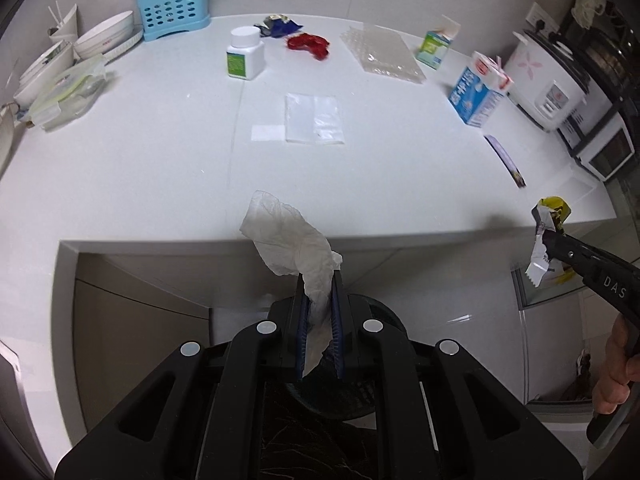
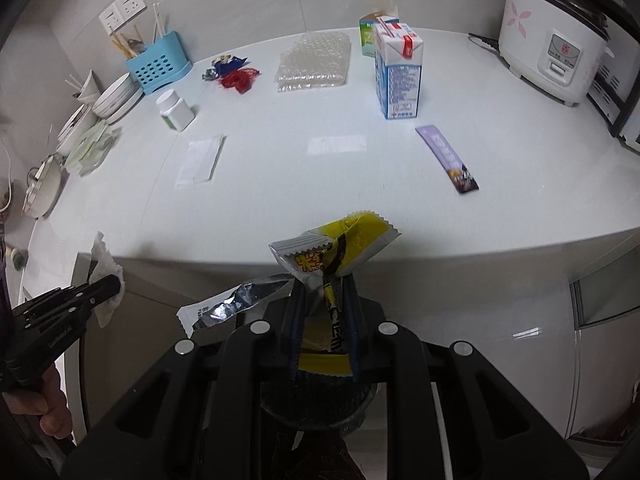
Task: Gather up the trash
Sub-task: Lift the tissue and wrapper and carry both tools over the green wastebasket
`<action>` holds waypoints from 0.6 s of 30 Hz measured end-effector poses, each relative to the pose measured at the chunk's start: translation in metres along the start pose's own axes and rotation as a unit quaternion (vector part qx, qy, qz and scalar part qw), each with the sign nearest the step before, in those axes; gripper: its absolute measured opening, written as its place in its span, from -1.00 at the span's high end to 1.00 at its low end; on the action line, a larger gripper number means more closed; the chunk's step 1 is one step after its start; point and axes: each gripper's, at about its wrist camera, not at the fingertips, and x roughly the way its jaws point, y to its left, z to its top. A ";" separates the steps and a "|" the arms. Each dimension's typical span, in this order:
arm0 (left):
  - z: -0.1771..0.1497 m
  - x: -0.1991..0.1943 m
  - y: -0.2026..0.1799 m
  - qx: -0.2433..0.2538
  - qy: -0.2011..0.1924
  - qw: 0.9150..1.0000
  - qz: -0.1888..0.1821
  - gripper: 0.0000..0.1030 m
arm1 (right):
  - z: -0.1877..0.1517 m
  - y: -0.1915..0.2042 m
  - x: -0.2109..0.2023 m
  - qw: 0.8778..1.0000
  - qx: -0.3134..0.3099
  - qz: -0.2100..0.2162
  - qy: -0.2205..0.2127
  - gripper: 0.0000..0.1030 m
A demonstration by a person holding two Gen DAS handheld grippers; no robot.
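A dark round bin (image 1: 360, 396) sits low under both grippers, mostly hidden by them. The left gripper (image 1: 319, 280) pinches one crumpled white tissue (image 1: 288, 236) in its jaws, just past the edge of the white table (image 1: 160, 160). The right gripper (image 2: 322, 284) pinches one torn yellow and silver wrapper (image 2: 340, 248). Two cartons stand on the table: a blue milk carton (image 2: 398, 76) and a green carton (image 2: 367, 38), partly hidden behind it.

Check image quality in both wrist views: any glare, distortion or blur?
Left wrist: strong fisheye bending of the counter edge, dark corners, crumpled tissue sharp. Right wrist: same bending, ceiling-light glare patch on the counter, yellow wrapper sharp.
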 end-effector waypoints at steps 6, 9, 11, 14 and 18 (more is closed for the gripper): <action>-0.036 0.017 -0.010 0.007 0.002 1.000 -0.015 0.82 | -0.045 -0.004 0.017 1.000 -0.005 0.002 0.023 0.67; -0.053 0.030 -0.014 0.009 0.007 1.000 -0.023 0.82 | -0.065 -0.004 0.032 0.999 -0.009 0.006 0.033 0.66; -0.061 0.039 -0.016 0.012 0.011 0.999 -0.029 0.82 | -0.078 -0.003 0.043 0.999 -0.010 0.009 0.040 0.66; -0.073 0.057 -0.019 0.016 0.021 0.999 -0.031 0.82 | -0.094 -0.001 0.062 0.999 -0.014 0.012 0.051 0.66; -0.087 0.083 -0.017 0.010 0.038 0.999 -0.035 0.82 | -0.109 -0.001 0.085 0.998 -0.014 0.017 0.063 0.66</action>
